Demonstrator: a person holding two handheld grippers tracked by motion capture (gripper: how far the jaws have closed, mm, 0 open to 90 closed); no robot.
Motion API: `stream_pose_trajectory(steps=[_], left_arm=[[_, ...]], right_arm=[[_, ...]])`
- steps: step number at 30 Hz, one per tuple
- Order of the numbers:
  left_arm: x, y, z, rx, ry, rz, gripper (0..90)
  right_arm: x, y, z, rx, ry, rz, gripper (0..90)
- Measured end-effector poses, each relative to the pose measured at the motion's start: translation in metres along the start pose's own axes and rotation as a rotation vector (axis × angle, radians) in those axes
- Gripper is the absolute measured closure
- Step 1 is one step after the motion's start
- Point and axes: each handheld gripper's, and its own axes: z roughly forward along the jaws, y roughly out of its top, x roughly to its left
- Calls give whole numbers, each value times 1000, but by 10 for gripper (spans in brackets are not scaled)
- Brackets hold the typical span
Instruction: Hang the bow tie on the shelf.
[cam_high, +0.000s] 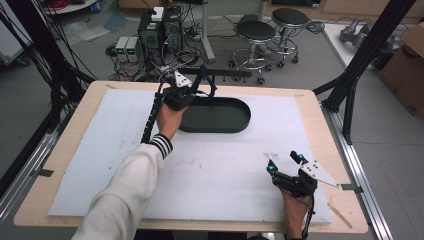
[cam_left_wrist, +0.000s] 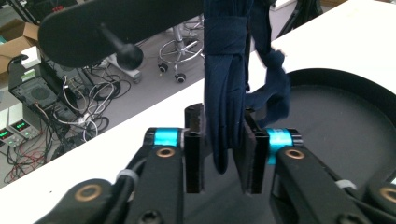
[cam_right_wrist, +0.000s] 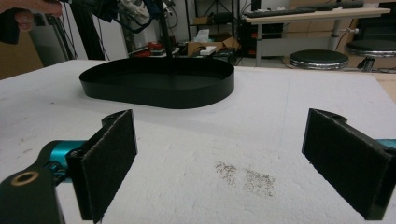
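The left hand-held gripper (cam_left_wrist: 223, 154) is just loosening around a navy cloth (cam_left_wrist: 229, 93) hanging from a rack (cam_left_wrist: 93, 28) above the tray (cam_high: 235, 127); next, lower and release. Right hand-held gripper (cam_right_wrist: 219, 158) rests released, empty.

Hanging cloth (cam_left_wrist: 229, 93) above tray (cam_high: 235, 125), between left tongs (cam_left_wrist: 223, 154).

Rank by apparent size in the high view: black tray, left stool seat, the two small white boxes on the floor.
1. Tray, clearly largest.
2. Stool seat.
3. White boxes, both alike; no ranking between them.
Stool and boxes sit farther from the camera, so true sizes are unsure.
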Motion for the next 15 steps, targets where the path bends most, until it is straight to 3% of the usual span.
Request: stream_pose_trajectory(steps=[3,9,11,12,15], left_arm=[[1,-1,-1,-2,-7,12,693],[-3,-3,-8,-17,-3,48,510],[-3,-7,-11,-14,-24,46,489],[-3,-9,-12,-14,-37,44,423],[-3,-17,-20,-2,-82,63,356]], right_arm=[[0,0,0,-1,2,-5,92],[0,0,0,1,1,-2,92],[0,0,0,1,1,0,92],[0,0,0,0,4,9,92],[-1,0,-1,-5,3,10,92]])
